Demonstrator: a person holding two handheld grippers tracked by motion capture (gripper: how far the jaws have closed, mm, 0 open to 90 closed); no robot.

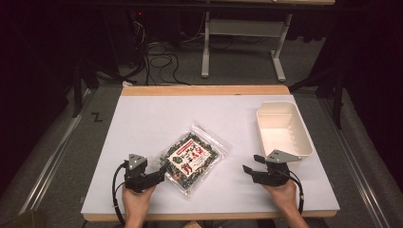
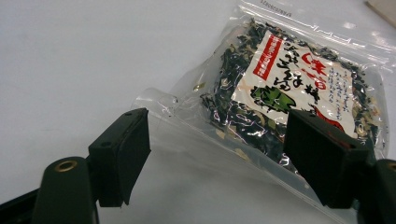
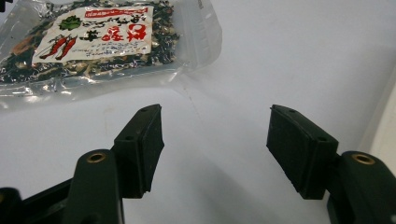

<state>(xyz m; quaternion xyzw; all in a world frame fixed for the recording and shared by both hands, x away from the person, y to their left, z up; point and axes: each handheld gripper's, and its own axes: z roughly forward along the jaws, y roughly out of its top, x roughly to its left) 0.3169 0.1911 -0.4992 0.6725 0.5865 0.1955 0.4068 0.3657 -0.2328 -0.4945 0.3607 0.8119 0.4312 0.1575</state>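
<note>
Nothing looks moved yet: the left gripper [image 2: 217,156], jaws spread, straddles the packet's [image 2: 299,88] clear corner, while the right gripper [image 3: 215,149] waits spread and empty beside the empty tub [image 1: 284,129].

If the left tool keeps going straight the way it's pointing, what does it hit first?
Most likely the bag. The left tool is open, and the bag's clear near edge already lies between its jaws in its own view. From the high view it points right at the bag, though height above the table is unclear.
</note>
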